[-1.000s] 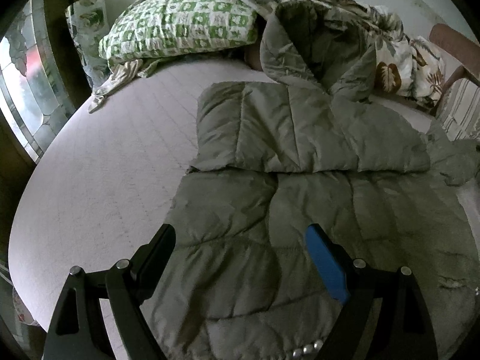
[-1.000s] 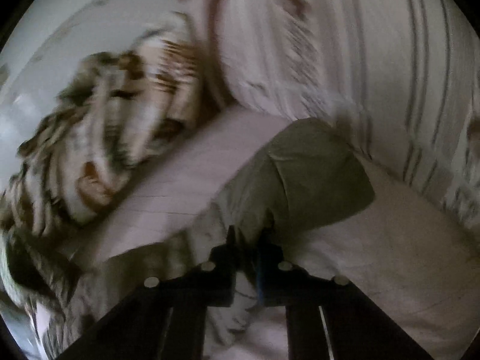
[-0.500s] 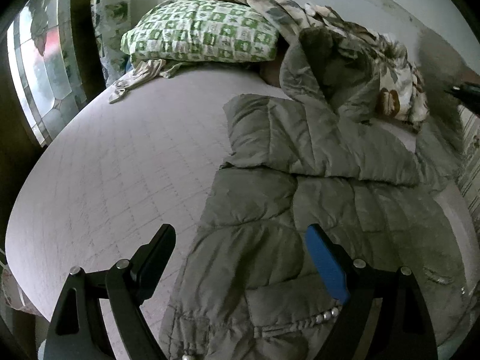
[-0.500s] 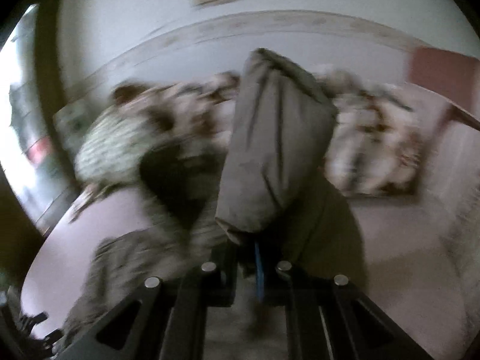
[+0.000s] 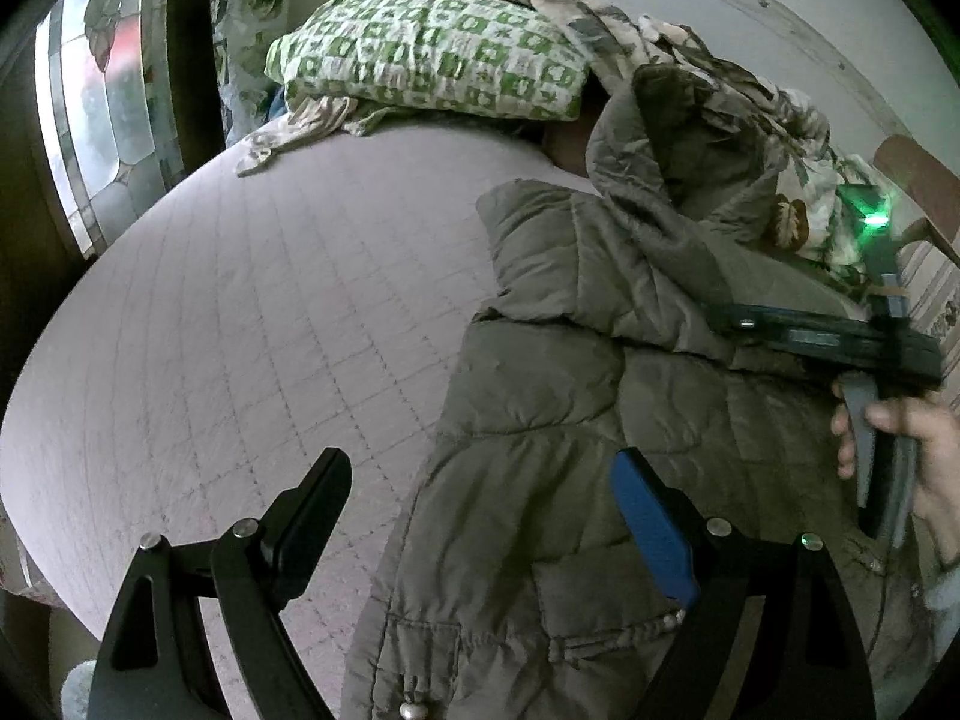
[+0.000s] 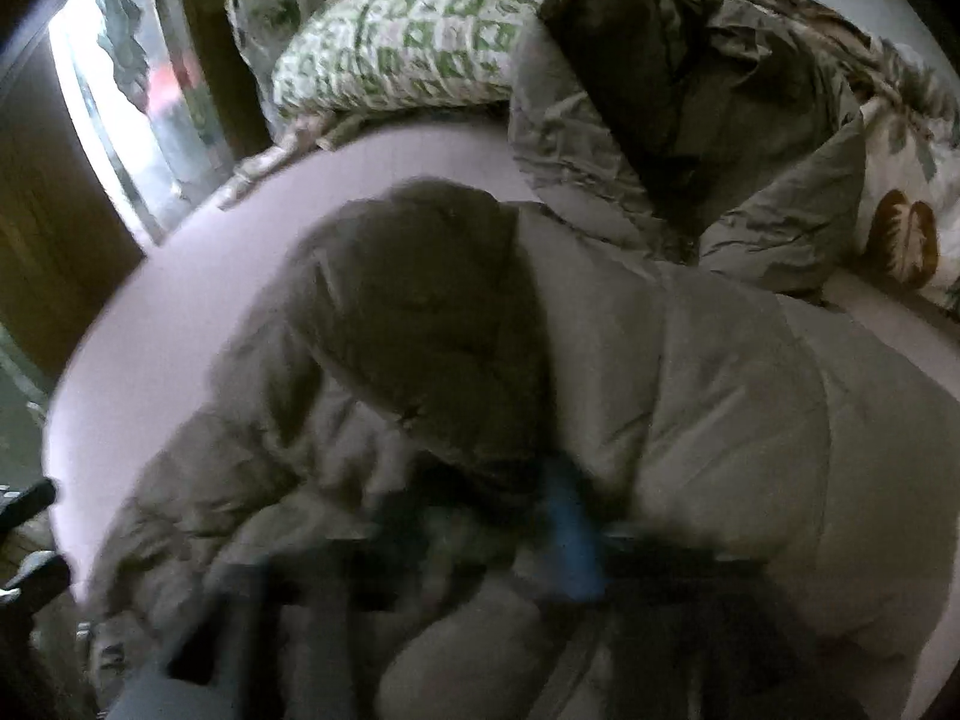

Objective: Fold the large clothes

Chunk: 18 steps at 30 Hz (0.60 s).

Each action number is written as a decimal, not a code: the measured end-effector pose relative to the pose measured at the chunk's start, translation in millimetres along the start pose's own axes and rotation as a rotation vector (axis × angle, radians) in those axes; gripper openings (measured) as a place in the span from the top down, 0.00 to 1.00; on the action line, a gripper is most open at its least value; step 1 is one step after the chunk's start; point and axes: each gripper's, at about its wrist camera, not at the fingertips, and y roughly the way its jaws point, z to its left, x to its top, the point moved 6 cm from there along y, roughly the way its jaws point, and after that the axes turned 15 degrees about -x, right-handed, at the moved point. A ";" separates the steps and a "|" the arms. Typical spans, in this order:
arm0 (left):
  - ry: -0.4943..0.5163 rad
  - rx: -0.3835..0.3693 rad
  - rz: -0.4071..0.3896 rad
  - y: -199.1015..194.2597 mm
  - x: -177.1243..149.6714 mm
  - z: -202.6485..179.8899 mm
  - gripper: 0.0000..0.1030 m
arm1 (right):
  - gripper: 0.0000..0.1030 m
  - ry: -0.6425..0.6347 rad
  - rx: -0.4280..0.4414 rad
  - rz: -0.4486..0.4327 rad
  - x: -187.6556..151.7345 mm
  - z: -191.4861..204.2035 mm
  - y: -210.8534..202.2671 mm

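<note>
so we have both sleeves (image 6: 420, 324) laid across the jacket (image 5: 540, 420), right gripper (image 6: 480, 534) opening off the cuff, left gripper (image 5: 480, 516) apart and empty, body folds left.

Bed (image 5: 252, 324) w/ pale quilted cover; green-check pillow (image 5: 432, 54) top centre; daylit window (image 5: 102, 120) upper left; pale wall (image 5: 780, 6).

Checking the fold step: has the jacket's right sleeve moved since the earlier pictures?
Yes. The sleeve now lies folded across the jacket, toward the green pillow; the right gripper is opening.
</note>
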 end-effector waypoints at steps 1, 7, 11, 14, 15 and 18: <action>-0.010 -0.006 0.004 1.8 0.4 0.0 0.14 | 0.10 0.005 0.025 -0.010 -3.9 -1.9 -8.6; 0.002 -0.050 0.014 13.2 15.9 -16.3 0.14 | 0.08 0.000 0.027 -0.047 2.5 -9.8 -44.2; 0.016 -0.097 0.041 30.1 41.0 -36.7 0.14 | 0.08 0.066 -0.038 -0.043 -8.0 -54.2 -60.9; 0.073 -0.087 0.041 46.2 63.1 -58.1 0.14 | 0.08 0.162 -0.108 -0.035 -17.5 -100.3 -66.0; 0.094 -0.080 0.047 53.1 68.9 -64.9 0.14 | 0.08 0.200 -0.137 -0.030 -20.9 -117.8 -65.6; 0.163 -0.053 0.067 82.3 89.8 -85.6 0.14 | 0.08 0.301 -0.231 -0.005 -32.4 -166.5 -63.1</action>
